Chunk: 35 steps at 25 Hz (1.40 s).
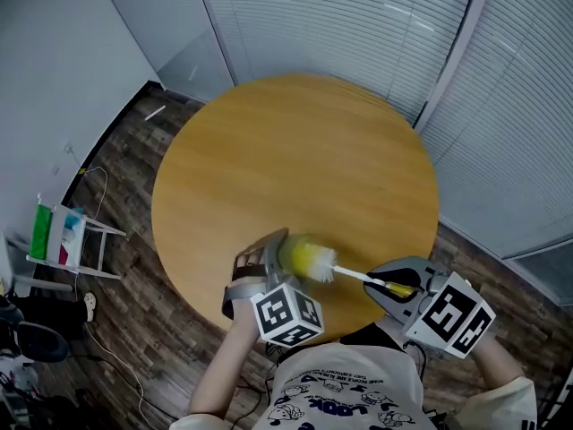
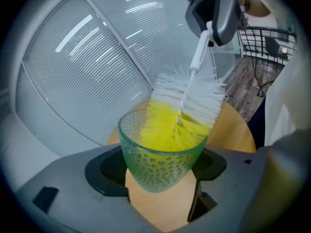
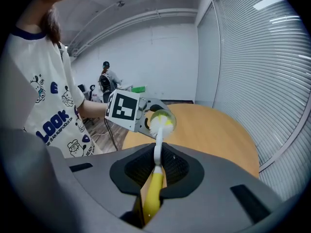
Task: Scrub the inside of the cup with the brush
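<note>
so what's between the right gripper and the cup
Only the brush: its white stem bridges the gap from the right gripper, shut on the yellow handle, to the bristle head inside the cup. The head view shows it.

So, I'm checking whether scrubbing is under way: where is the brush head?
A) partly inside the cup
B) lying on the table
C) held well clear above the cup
A: the brush has its yellow bristles below the rim of the cup and its white ones above it.
</note>
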Each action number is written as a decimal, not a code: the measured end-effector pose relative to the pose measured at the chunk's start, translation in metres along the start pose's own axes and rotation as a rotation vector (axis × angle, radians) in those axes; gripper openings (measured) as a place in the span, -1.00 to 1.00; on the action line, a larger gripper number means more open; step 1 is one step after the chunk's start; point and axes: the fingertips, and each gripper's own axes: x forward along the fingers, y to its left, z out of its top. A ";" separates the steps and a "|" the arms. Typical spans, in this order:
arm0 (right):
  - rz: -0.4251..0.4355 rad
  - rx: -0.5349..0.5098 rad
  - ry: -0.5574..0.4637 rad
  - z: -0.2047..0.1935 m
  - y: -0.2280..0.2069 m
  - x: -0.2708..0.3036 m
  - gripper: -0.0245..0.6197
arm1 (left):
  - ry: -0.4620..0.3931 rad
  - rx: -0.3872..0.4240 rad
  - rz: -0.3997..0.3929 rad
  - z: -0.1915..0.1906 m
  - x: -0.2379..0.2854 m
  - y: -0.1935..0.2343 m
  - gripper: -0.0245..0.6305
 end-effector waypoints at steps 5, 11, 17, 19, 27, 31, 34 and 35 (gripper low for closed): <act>0.011 0.008 0.024 -0.002 0.002 0.005 -0.78 | 0.027 0.012 -0.007 -0.003 0.000 -0.003 0.24; 0.015 0.005 0.056 0.000 0.004 0.013 -0.78 | 0.034 0.035 -0.010 0.003 -0.001 -0.009 0.24; 0.018 0.010 0.066 -0.003 0.005 0.014 -0.78 | 0.043 0.048 0.002 0.002 -0.001 -0.010 0.24; 0.024 0.002 0.070 -0.006 0.006 0.014 -0.78 | 0.051 0.054 0.002 0.003 0.002 -0.013 0.24; 0.022 -0.104 0.161 0.005 0.009 0.003 -0.78 | 0.075 0.118 -0.011 0.011 0.003 -0.022 0.24; 0.030 -0.146 0.212 0.010 0.004 0.002 -0.78 | 0.072 0.131 -0.022 0.014 0.005 -0.024 0.24; 0.041 -0.174 0.239 0.014 -0.001 0.004 -0.78 | 0.059 0.141 -0.023 0.015 0.007 -0.026 0.24; 0.047 -0.178 0.244 0.015 -0.002 0.003 -0.78 | 0.050 0.143 -0.020 0.016 0.006 -0.026 0.24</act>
